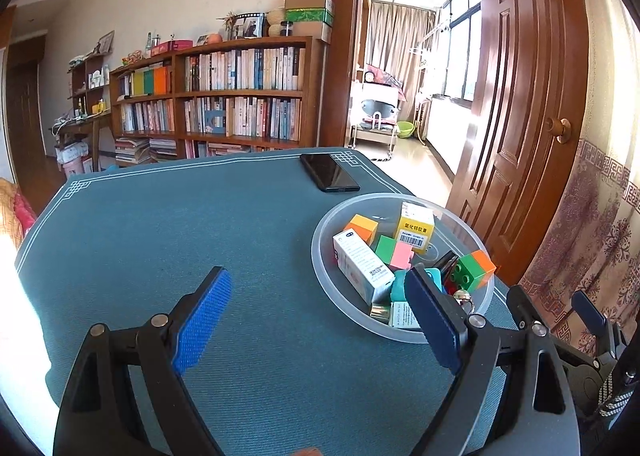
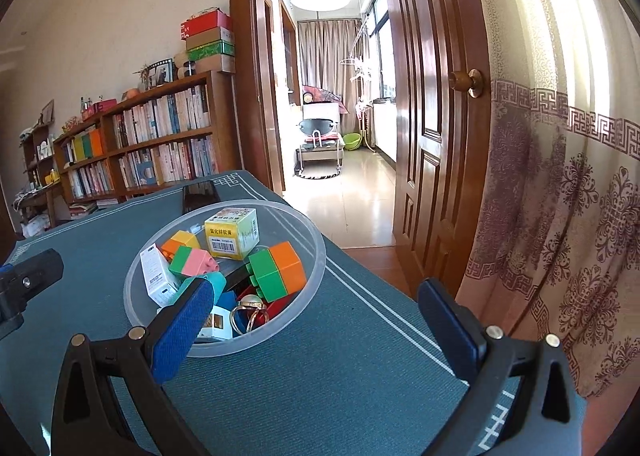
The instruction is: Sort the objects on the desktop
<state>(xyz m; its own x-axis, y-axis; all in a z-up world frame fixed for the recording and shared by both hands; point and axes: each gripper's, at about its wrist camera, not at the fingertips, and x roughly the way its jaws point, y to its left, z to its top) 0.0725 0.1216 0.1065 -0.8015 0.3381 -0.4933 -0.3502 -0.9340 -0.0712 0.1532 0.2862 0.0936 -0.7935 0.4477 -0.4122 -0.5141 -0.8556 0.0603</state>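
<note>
Table (image 1: pixel 200 223), covered in a teal mat with a white line border. It fills the lower part of both wrist views.

Clear plastic bowl (image 1: pixel 400 330) sits on the mat near the table's right edge, the side toward the open door. All the small items lie inside it.

Black phone (image 1: pixel 329 172) lies flat on the mat beyond the bowl, close to the far table edge, apart from the bowl. In the right wrist view it shows just behind the bowl's far rim.

Inside the bowl:
- white carton (image 1: pixel 362 266), lying on its side at the left.
- yellow box (image 2: pixel 232 232) with a barcode, standing at the far side.
- green-and-orange block (image 2: pixel 278 270) at the right side, against the bowl wall.
- green-and-pink block (image 2: pixel 194 262) in the middle, between carton and yellow box.
- orange-and-yellow block (image 1: pixel 362 228) behind it.
- gold ring (image 2: pixel 250 306) near the front rim, with a small white-and-gold box beside it.

Left gripper (image 1: pixel 316 316): fingers wide apart, nothing between them, over bare mat just left of the bowl; its right finger overlaps the bowl's near edge in view.

Right gripper (image 2: pixel 320 320): fingers wide apart, empty, at the bowl's near right side.
</note>
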